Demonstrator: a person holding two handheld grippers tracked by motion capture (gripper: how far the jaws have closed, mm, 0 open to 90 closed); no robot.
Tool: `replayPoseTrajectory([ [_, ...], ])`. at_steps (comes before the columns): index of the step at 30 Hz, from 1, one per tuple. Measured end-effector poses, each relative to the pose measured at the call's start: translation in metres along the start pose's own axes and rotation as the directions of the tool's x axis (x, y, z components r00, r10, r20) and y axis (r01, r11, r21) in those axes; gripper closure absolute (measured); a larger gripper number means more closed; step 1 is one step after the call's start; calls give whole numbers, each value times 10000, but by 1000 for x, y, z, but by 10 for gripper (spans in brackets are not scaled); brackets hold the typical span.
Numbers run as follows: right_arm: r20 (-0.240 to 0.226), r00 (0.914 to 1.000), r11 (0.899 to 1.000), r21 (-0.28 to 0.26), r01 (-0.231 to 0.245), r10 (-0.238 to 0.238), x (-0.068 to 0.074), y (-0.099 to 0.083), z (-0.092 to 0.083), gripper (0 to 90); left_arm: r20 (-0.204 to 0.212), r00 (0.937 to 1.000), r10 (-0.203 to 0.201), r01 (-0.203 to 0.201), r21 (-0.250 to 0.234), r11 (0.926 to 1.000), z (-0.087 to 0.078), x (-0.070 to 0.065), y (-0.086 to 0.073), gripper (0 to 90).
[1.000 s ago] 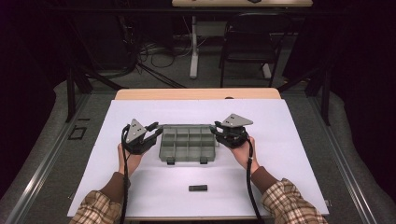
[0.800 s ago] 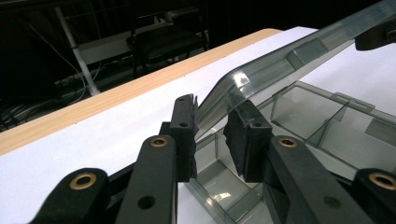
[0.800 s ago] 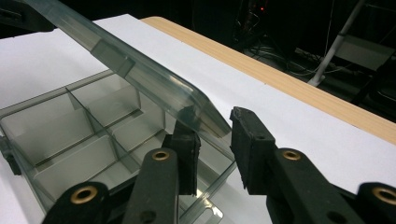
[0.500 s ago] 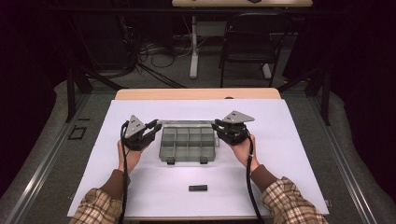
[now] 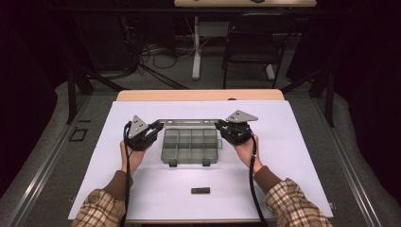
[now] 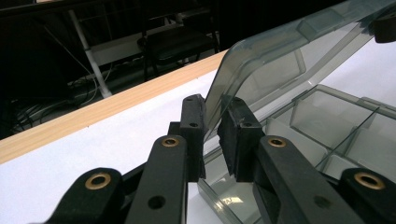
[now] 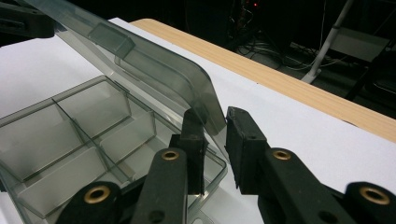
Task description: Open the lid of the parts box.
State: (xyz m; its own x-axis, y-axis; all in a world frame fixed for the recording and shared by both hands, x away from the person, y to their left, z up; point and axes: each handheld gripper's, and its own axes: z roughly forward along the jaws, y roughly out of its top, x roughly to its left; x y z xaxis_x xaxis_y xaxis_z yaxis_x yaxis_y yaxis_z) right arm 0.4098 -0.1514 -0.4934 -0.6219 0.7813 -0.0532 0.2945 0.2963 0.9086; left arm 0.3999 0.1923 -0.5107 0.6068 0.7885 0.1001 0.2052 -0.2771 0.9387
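A person stands at the tabletop (image 5: 293, 142), which is covered with a white sheet, and holds one gripper in each hand. In the middle of the sheet lies a smoky grey plastic organizer box (image 5: 190, 145) with many small compartments, all empty as far as I can see. Its clear lid (image 6: 280, 60) is lifted and stands tilted up from the far side of the box.

The left gripper (image 5: 152, 130) is at the left end of the box. In the left gripper view its fingers (image 6: 194, 126) are nearly together, with the left edge of the lid between them; they have just been closing, and the pads seem to press on the thin plastic from both sides.

The right gripper (image 5: 222, 126) is at the right end of the box. In the right gripper view the corner of the lid also sits between its fingers (image 7: 243, 140). The inner finger touches the lid, but I see a narrow gap at the outer one, so I cannot tell if the hold is firm. These fingers have also just been closing.

Nearer to the person, well apart from the box, a small black bar (image 5: 200, 190) lies flat on the sheet.
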Motion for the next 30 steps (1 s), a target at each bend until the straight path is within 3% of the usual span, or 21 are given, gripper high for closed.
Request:
replayPoseTrajectory([
  [30, -34, 9990, 9988, 195, -449, 450, -9, 3, 10, 787, -371, 9992, -143, 145, 63, 9999, 13, 4, 3, 799],
])
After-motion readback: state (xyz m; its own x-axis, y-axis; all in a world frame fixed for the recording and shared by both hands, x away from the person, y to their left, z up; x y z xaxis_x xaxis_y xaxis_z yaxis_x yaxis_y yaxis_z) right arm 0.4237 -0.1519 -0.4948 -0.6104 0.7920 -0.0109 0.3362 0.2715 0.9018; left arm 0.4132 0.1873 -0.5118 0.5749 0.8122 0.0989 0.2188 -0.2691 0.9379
